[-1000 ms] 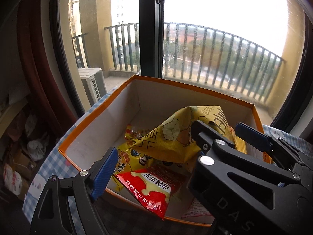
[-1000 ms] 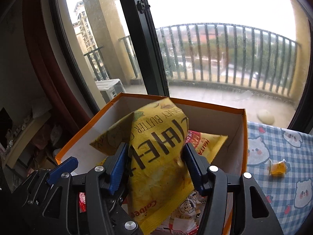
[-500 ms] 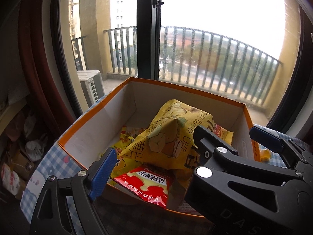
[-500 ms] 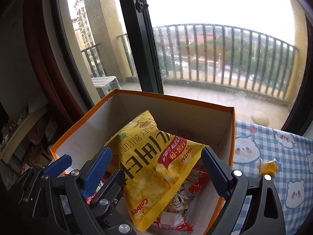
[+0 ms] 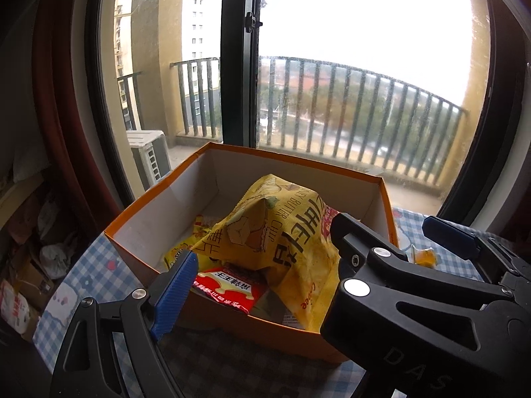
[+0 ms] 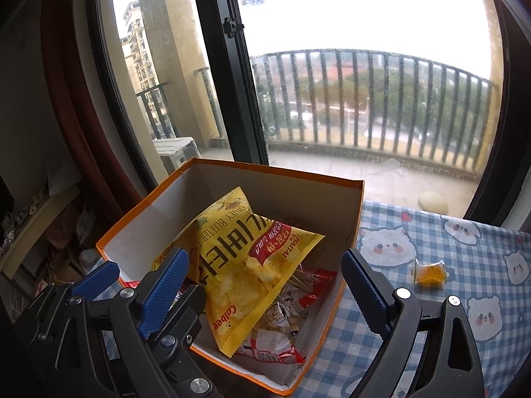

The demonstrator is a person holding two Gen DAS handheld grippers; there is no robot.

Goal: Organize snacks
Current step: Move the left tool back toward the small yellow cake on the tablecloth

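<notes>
- The right claw (image 6: 264, 293) is now standing wide open with nothing between its blue pads (image 6: 166, 285); a second ago it was clamped on the yellow chip bag (image 6: 245, 258), and half a second ago it was already letting go.
- The bag is lying released in the orange box (image 6: 356, 212), at the centre of the right wrist frame, propped at a slant on the other packets, so this placing step is looking done.
- The right claw is also sitting further back than before: the box is filling less of the lower frame and more of the checked bench (image 6: 464, 265) is showing at lower right.
- The left claw (image 5: 300, 265) is open and empty too; in its view the right claw's black body is crossing the lower right and hiding most of its far finger.
- The bag is looking puffed and creased, its printed face turned up, one corner sticking up above the box rim.
- A red packet (image 5: 229, 287) and a white-and-red one (image 6: 282, 341) are lying beneath it in the box.
- A small orange jelly cup (image 6: 428, 273) is lying on the bench at right, apart from the box, likely the next snack to gather.
</notes>
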